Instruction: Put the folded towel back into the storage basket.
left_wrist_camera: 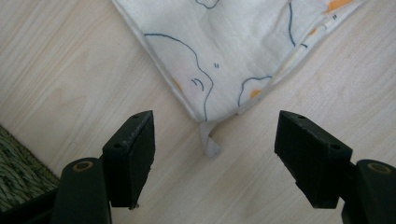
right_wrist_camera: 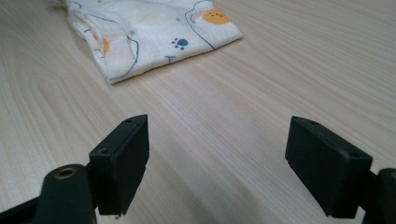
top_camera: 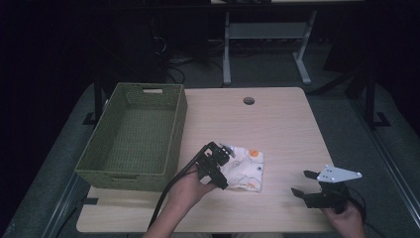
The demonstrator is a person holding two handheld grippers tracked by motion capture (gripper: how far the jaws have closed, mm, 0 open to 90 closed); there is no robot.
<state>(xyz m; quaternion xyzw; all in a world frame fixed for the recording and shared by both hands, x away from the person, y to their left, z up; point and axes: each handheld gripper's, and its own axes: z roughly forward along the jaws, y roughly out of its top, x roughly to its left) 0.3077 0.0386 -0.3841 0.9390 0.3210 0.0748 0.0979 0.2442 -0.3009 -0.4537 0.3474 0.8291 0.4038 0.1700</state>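
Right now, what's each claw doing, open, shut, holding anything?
Left claw: open, empty, jaws either side of the folded cloth corner.
Right claw: open, empty, over bare table.

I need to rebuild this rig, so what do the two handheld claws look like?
Both are black, each with two blocky, flat-faced jaws showing small screw holes. The left claw trails a thick black cable along the forearm. The right claw carries a pale grey three-cornered plate on top. No sleeves show.

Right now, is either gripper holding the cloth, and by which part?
Nothing is held. The left gripper hangs open just short of a corner of the folded cloth; the right gripper is open, apart from it.
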